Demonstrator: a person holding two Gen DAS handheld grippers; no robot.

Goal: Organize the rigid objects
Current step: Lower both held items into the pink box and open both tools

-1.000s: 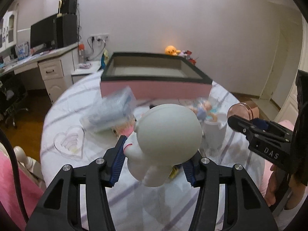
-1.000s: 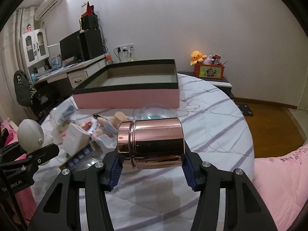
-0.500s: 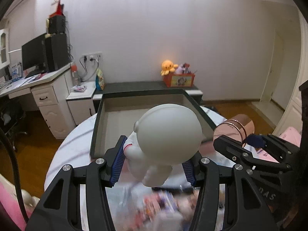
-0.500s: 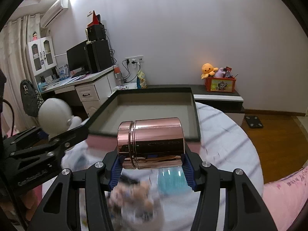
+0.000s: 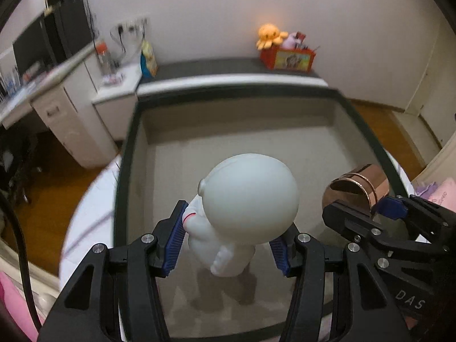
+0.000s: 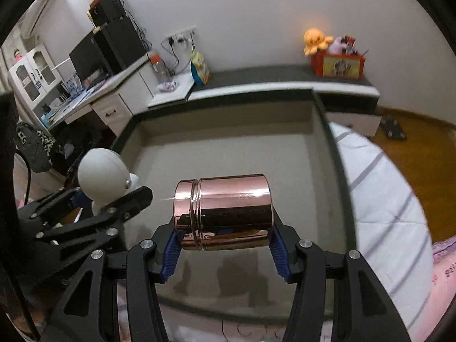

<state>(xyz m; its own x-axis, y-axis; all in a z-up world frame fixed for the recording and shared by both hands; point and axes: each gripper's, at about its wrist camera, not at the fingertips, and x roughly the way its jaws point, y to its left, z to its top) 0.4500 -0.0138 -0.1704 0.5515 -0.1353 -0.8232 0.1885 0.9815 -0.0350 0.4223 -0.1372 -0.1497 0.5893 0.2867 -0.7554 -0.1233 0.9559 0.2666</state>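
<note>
My left gripper (image 5: pixel 228 243) is shut on a white round-headed figurine (image 5: pixel 245 208), held by its body over the inside of a large dark-rimmed box (image 5: pixel 125 171) with a beige floor. My right gripper (image 6: pixel 223 245) is shut on a rose-gold metal canister (image 6: pixel 225 213) lying sideways between the blue pads, also above the box (image 6: pixel 330 148). Each gripper shows in the other's view: the canister (image 5: pixel 359 188) to the figurine's right, the figurine (image 6: pixel 104 178) at the canister's left. Both objects hang above the box floor, casting shadows on it.
The box rests on a round table (image 6: pixel 393 199) with a white striped cloth. Behind stand a low dark-topped shelf (image 5: pixel 222 68) with an orange plush toy (image 5: pixel 269 35) and a red box, and a white desk (image 6: pixel 114 99) with a monitor at the left.
Both grippers have travelled forward from over the cluttered near side of the table to above the open box, carrying the figurine and the canister. The clutter has dropped out of view.
</note>
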